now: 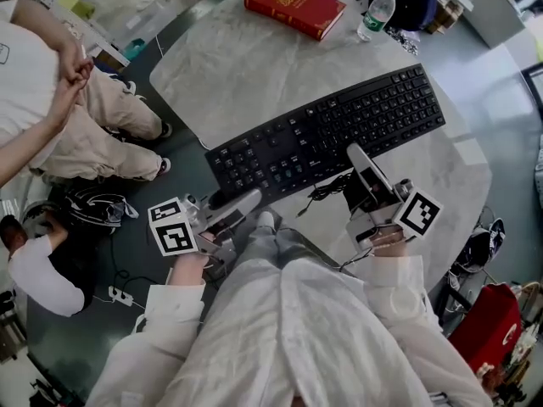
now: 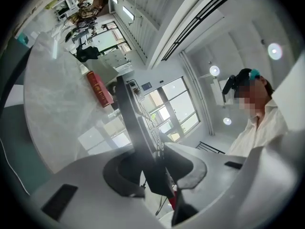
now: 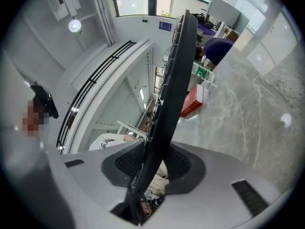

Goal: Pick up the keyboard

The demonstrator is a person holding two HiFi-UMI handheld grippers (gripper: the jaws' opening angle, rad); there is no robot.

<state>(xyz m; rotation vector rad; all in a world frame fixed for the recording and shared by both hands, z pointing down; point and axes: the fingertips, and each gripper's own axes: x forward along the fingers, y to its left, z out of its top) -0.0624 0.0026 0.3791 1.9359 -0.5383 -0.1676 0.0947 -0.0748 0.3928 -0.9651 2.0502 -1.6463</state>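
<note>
The black keyboard (image 1: 331,134) lies slantwise over the front of the round marble table (image 1: 254,66). My left gripper (image 1: 244,202) is shut on its near left corner. My right gripper (image 1: 363,166) is shut on its near edge, right of the middle. In the left gripper view the keyboard (image 2: 136,128) runs edge-on between the pads of that gripper (image 2: 155,173). The right gripper view shows the same: the keyboard (image 3: 171,89) is pinched edge-on in that gripper (image 3: 155,166). Whether its far edge still rests on the table I cannot tell.
A red book (image 1: 294,5) and a water bottle (image 1: 376,13) stand at the table's far side. The keyboard's cable (image 1: 327,189) hangs off the near edge. People sit at the left (image 1: 76,117). A power strip (image 1: 121,297) lies on the floor and a red bag (image 1: 488,325) stands at the lower right.
</note>
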